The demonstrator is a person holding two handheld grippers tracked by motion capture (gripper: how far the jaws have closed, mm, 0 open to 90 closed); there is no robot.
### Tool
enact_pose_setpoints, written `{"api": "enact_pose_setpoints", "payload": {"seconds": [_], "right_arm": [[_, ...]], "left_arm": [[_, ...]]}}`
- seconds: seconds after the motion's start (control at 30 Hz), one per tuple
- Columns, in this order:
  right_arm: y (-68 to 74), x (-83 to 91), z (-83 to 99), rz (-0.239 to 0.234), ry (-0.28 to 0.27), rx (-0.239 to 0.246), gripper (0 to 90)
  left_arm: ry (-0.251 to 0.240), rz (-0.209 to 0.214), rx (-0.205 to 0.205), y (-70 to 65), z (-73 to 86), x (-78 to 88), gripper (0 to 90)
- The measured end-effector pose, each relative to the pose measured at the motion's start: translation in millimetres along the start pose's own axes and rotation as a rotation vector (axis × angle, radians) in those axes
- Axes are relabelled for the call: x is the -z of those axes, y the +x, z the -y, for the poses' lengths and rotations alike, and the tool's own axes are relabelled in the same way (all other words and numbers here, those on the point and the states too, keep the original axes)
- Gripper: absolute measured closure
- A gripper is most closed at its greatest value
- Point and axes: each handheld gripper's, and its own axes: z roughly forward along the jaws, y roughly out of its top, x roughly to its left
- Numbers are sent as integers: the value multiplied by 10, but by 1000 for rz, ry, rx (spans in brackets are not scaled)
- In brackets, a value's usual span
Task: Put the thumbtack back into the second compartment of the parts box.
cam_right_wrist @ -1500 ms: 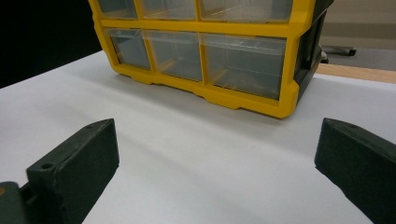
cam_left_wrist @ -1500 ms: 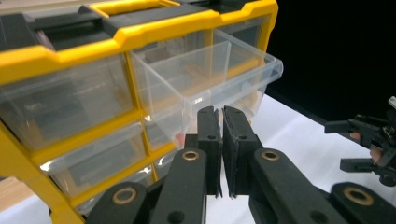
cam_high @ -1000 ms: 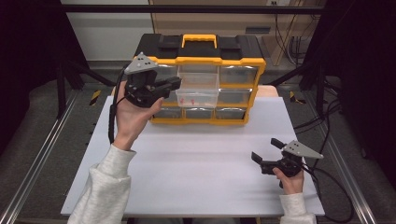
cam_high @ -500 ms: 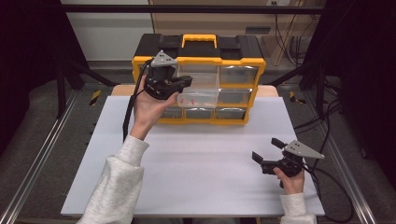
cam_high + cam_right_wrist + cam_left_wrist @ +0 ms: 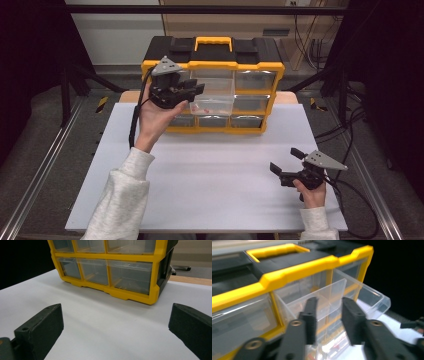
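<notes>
A yellow and black organizer (image 5: 212, 57) with clear drawers stands at the back of the white table (image 5: 215, 175). Its middle drawer (image 5: 212, 104) is pulled out, with a small red item inside. My left gripper (image 5: 195, 92) hovers at that drawer's left side. Its jaws have just been opening and now stand apart, pinching nothing. In the left gripper view the left gripper (image 5: 329, 307) frames the drawer's (image 5: 352, 295) clear wall in its gap. My right gripper (image 5: 285, 160) rests open near the front right. In the right gripper view the right gripper (image 5: 115, 317) faces the organizer (image 5: 112, 270).
A broad bare stretch of table lies between the organizer and the front edge. Metal rails (image 5: 45, 165) run along both sides of the table. Cables (image 5: 350, 135) trail on the floor at the right.
My left gripper has moved right, up to the pulled-out drawer, and its jaws have parted. The right gripper has stayed put.
</notes>
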Motion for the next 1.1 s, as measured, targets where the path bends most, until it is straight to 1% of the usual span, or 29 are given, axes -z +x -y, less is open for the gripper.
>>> {"api": "enact_pose_setpoints", "payload": {"seconds": [0.07,0.13,0.2,0.23,0.27,0.3,0.33,0.4,0.47,0.53,0.73,0.8,0.87,0.97,1.03,1.1], "right_arm": [[-1,-1,0,1,0,0,2],[0,-4,2,2,1,1,2],[1,-5,3,3,1,2,2],[1,-4,3,3,2,1,2],[2,-4,3,3,1,0,2],[2,-4,3,4,1,0,2],[1,-5,4,3,1,1,2],[4,-7,6,2,3,0,2],[6,-7,6,1,4,-1,2],[5,-9,7,3,5,0,2],[9,-14,11,1,7,3,2],[9,-11,11,1,6,3,2],[9,-12,12,2,8,2,2],[11,-13,14,1,9,3,2],[11,-15,15,1,10,2,2],[12,-16,17,1,11,3,2]], "left_arm": [[-52,21,9,45,53,104,512],[-94,26,4,83,116,210,415],[-122,32,-2,127,200,319,355],[-136,40,4,147,252,366,318],[-139,43,0,173,309,416,274],[-149,41,5,196,370,460,241],[-150,37,3,222,437,504,221],[-144,35,6,273,583,584,155],[-147,28,17,319,756,646,114],[-136,17,35,365,942,687,73],[-88,-3,87,468,1522,727,10],[-76,-11,102,504,1708,729,8],[-69,-26,108,535,1874,737,8],[-67,-19,141,585,2081,761,8],[-68,-32,135,605,2178,785,8],[-77,-34,152,624,2244,812,7]]}}
